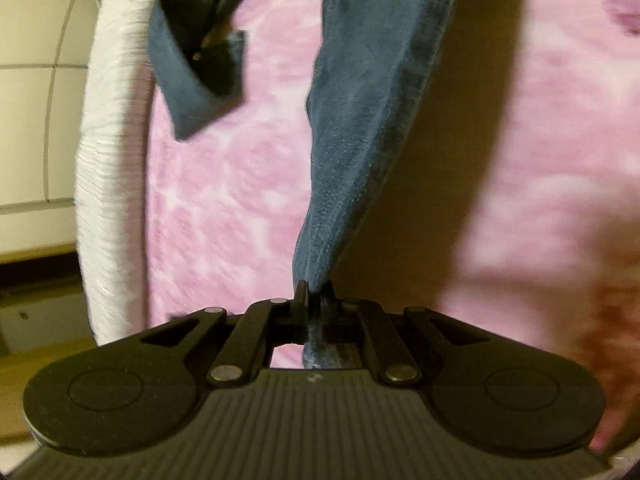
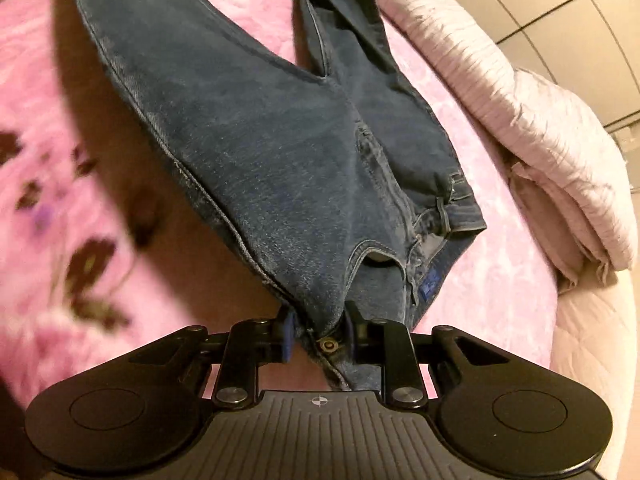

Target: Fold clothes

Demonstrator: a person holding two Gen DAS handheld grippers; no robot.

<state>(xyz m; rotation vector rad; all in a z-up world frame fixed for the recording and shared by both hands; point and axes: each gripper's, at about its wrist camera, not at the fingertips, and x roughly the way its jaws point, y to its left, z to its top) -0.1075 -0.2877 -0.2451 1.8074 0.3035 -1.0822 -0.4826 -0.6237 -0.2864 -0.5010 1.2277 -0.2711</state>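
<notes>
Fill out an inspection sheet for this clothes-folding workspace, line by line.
Surface: pink patterned bedspread, with dark flower prints in the right wrist view.
Job's things: blue jeans, lifted off the bedspread and hanging from both grippers; button at the waistband sits between the right fingers.
Clutter: folded pale quilt at the bed's edge.
Grippers: left gripper shut on a narrow bunch of denim; right gripper shut on the waistband.
Cables: nothing seen.
Surroundings: tiled floor beside the bed.

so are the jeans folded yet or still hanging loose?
Hanging loose: jeans dangle unfolded from both claws, left claw and right claw, above the pink blanket.
</notes>
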